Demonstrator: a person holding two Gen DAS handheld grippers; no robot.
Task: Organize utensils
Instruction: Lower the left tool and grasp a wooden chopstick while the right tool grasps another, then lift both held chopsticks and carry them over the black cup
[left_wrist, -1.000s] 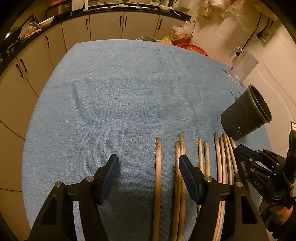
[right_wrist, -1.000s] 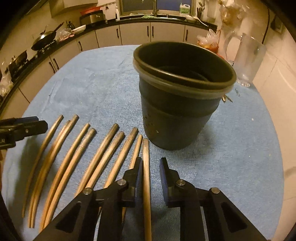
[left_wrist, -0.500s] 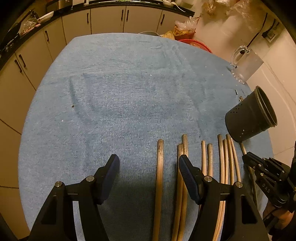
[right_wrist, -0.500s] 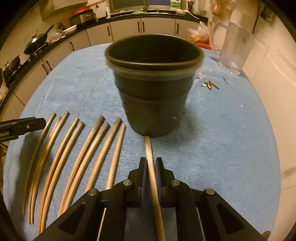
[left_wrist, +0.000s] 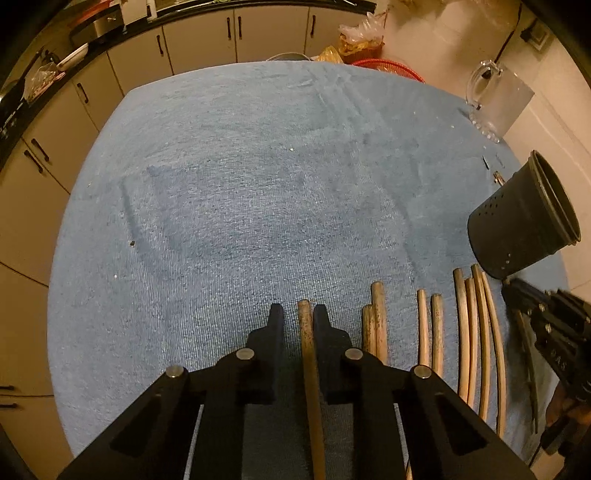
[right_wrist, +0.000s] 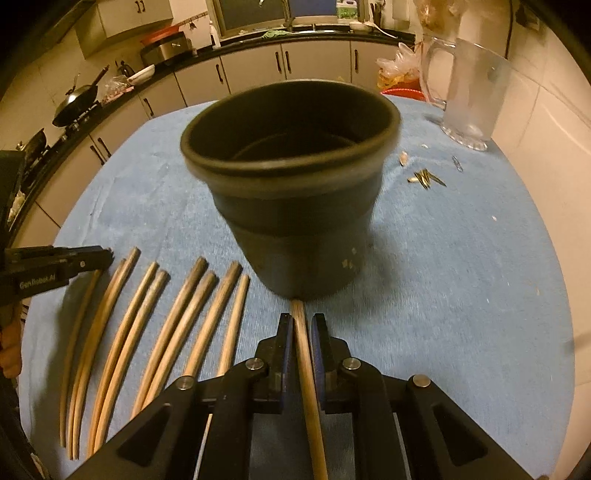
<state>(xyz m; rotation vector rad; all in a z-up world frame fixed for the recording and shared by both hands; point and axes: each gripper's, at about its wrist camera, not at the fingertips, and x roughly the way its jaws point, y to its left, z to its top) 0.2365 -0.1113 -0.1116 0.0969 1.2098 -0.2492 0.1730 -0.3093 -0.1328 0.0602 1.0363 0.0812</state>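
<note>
Several wooden chopsticks (right_wrist: 173, 328) lie side by side on the blue cloth (right_wrist: 461, 277). A black utensil holder (right_wrist: 295, 192) stands upright just beyond them; it also shows in the left wrist view (left_wrist: 521, 225). My left gripper (left_wrist: 298, 321) is shut on the leftmost chopstick (left_wrist: 310, 376). My right gripper (right_wrist: 300, 332) is shut on one chopstick (right_wrist: 308, 387), whose tip reaches the holder's base. The right gripper shows at the right edge of the left wrist view (left_wrist: 546, 332).
A clear glass pitcher (right_wrist: 469, 88) stands at the table's far right. Small metal bits (right_wrist: 426, 179) lie on the cloth behind the holder. Kitchen cabinets and a counter (right_wrist: 258, 70) run behind the table. A red basket (left_wrist: 391, 68) sits past the far edge.
My left gripper closed on the leftmost chopstick. My right gripper closed on its chopstick and lifted slightly, so the holder's opening now shows.
</note>
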